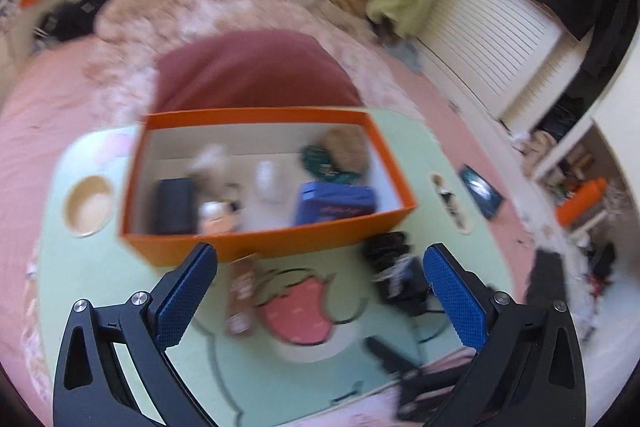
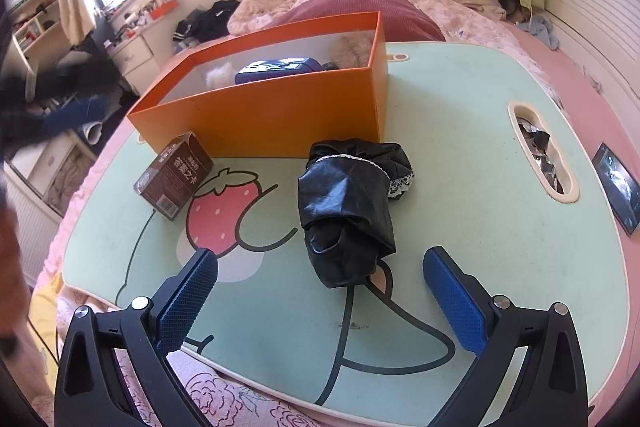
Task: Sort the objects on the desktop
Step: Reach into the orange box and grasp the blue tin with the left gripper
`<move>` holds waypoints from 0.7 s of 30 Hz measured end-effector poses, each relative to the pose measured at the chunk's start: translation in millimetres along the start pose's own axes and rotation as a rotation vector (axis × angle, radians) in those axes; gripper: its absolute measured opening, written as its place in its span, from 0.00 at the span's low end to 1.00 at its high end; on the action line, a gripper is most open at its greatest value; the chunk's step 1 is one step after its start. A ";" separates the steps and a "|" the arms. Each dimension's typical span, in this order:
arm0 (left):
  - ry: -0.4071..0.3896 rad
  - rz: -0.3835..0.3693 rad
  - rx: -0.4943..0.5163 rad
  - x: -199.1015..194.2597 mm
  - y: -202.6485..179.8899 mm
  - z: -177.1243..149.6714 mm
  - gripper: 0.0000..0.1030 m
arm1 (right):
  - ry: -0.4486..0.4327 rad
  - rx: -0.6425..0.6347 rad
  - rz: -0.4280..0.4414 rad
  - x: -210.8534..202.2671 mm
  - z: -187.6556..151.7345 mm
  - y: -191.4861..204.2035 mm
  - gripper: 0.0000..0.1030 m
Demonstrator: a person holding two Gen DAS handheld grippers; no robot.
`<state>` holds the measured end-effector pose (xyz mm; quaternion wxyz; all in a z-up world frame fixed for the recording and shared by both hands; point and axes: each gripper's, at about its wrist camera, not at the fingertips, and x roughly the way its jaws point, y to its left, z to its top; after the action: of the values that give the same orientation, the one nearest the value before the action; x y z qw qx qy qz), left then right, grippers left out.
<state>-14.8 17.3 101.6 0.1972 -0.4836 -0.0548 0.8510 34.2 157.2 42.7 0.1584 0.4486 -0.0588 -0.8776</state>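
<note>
An orange box [image 1: 256, 241] [image 2: 280, 111] stands on a green lap table [image 2: 480, 227] [image 1: 120, 307] and holds several items, among them a blue case [image 1: 336, 203] [image 2: 276, 69]. A brown card box [image 2: 174, 179] [image 1: 242, 291] and a black lace-trimmed bundle [image 2: 348, 211] [image 1: 394, 269] lie on the table in front of the orange box. My left gripper [image 1: 320, 259] is open and empty above the table, near the orange box's front wall. My right gripper [image 2: 320, 263] is open and empty, its fingers on either side of the bundle's near end.
The table sits on a pink bed with a maroon pillow [image 1: 256, 71] behind the box. A cup hole [image 1: 88, 205] is at the table's left, a slot with scraps [image 2: 542, 151] at its right. A dark tablet [image 2: 616, 187] lies on the bed to the right.
</note>
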 end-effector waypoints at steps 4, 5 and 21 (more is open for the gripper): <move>0.151 0.035 -0.010 40.4 -11.8 37.6 0.88 | -0.001 0.001 0.003 -0.4 0.4 -0.4 1.00; 0.200 0.040 0.002 54.3 -14.3 41.4 0.88 | -0.003 0.001 0.004 -0.8 0.4 -0.8 1.00; 0.281 0.137 0.001 108.4 -4.8 32.8 0.64 | -0.009 -0.001 0.018 2.2 2.0 -1.6 1.00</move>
<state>-90.5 67.1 33.3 0.1446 -0.6006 0.0067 0.7864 31.1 157.9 41.8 0.1662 0.4439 -0.0632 -0.8782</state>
